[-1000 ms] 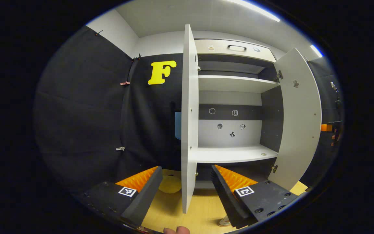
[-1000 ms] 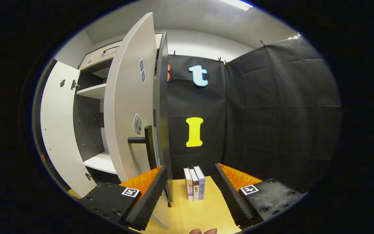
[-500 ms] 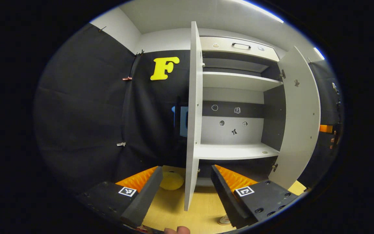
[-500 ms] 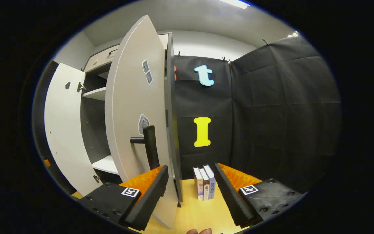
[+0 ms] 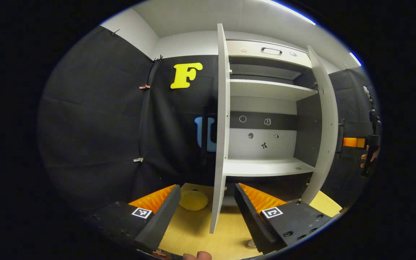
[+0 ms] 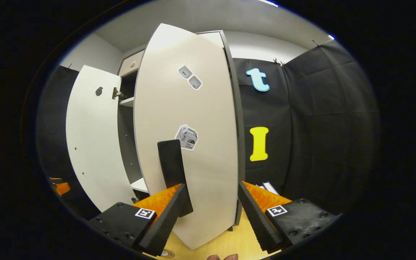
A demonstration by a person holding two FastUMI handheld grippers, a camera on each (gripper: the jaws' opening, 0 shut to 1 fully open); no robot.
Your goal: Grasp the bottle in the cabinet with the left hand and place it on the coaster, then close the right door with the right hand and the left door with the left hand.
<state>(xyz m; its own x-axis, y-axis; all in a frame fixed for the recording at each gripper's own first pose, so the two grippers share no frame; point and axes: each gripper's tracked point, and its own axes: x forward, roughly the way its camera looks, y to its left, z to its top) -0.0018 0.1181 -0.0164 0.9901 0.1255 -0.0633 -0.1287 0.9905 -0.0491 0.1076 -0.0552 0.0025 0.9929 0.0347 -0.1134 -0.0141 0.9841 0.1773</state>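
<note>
A: Starting at the left, what's there in the left gripper view?

B: The left gripper (image 5: pixel 204 211) hangs over the desk (image 5: pixel 193 234) with its jaws wide apart and empty. A yellow round thing (image 5: pixel 193 199), likely the coaster, lies just past its left finger. No bottle stands on it that I can make out, and the cabinet shelf (image 5: pixel 265 167) looks bare, so I cannot tell where the bottle is. The left door (image 5: pixel 221 126) stands edge-on between the jaws.

A: And to the right?

B: The right door (image 5: pixel 321 122) is part-way closed. In the right gripper view the right gripper (image 6: pixel 211 216), jaws open and gripping nothing, sits close against that door's front (image 6: pixel 193 144), by its black handle (image 6: pixel 173 169).

A: So which step is this?

B: Closing the right door, I'd judge. Next it needs a steady push until the door seats, then the left gripper must swing its door shut.

A: Any change from a second ago?

B: The right door has swung noticeably inward, and its front now faces the right gripper far more squarely. The left gripper has shifted only slightly.
</note>
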